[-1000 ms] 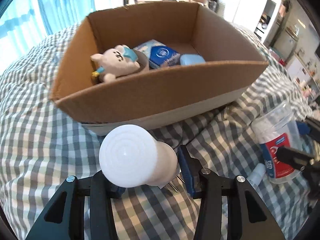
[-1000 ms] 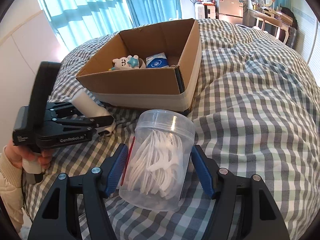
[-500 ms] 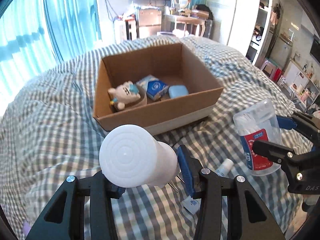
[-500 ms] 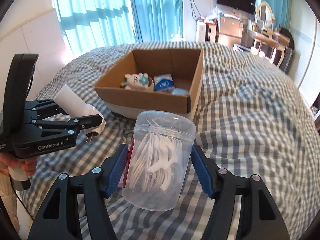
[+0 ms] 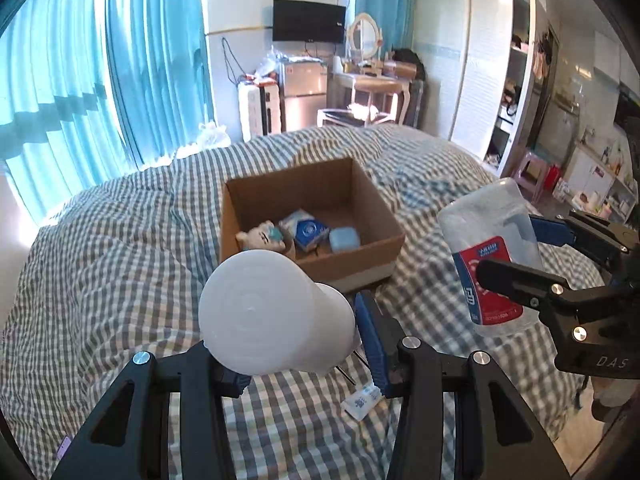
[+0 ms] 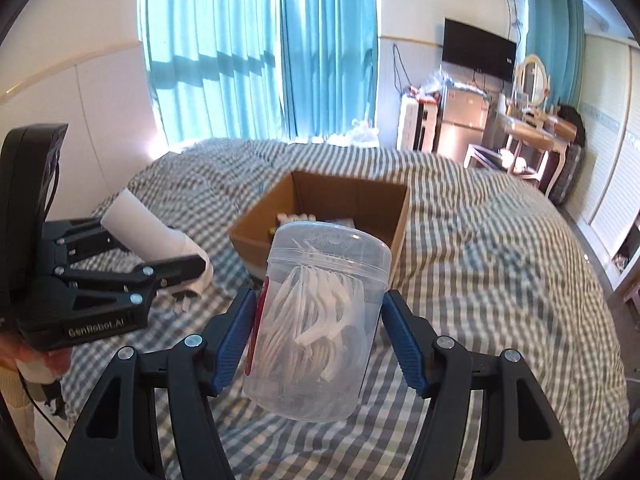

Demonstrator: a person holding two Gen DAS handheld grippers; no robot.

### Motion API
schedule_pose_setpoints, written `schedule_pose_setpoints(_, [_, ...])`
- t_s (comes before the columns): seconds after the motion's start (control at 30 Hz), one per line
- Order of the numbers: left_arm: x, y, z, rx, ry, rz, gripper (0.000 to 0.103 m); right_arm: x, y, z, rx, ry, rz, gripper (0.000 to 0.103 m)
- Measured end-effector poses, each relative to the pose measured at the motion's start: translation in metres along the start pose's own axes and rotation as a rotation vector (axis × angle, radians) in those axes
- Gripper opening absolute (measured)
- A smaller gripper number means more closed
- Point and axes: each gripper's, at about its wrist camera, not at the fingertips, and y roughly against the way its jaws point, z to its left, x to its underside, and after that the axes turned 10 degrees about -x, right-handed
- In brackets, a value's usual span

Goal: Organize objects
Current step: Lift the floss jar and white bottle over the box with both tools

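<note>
Left claw (image 5: pixel 304 354) is clamped on one white plug-in lamp (image 5: pixel 276 312); right claw (image 6: pixel 320 336) is clamped on one clear jar of floss picks (image 6: pixel 320 320). Both are held above the bed (image 5: pixel 100 280). Ahead, one cardboard box (image 5: pixel 352 258) holds what look like four items.

Lower half of plush toy (image 5: pixel 262 236) hidden behind near wall of cardboard box (image 5: pixel 352 268). In right wrist view, box contents mostly masked by clear jar (image 6: pixel 320 312); only scraps visible, not identifiable. Plug prongs of white night light (image 5: pixel 276 312) largely covered by its own body. Small tube (image 5: pixel 361 400) on the bedspread part-hidden under left gripper (image 5: pixel 304 356); label print too small to read. Red jar label text blurred. Shelf clutter at far right indistinct.
</note>
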Motion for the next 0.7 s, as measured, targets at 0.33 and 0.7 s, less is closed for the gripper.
schedule_pose_setpoints(0.33, [-0.050, -0.011, 0.019, -0.021, 0.045, -0.025, 0.046, -0.064, -0.017, -0.003, -0.002, 0.020, -0.044, 0.065])
schedule_pose_setpoints(0.7, [-0.102, -0.081, 0.029, -0.036, 0.040, 0.011, 0.046, -0.123, -0.084, -0.034, -0.010, 0.008, -0.024, 0.065])
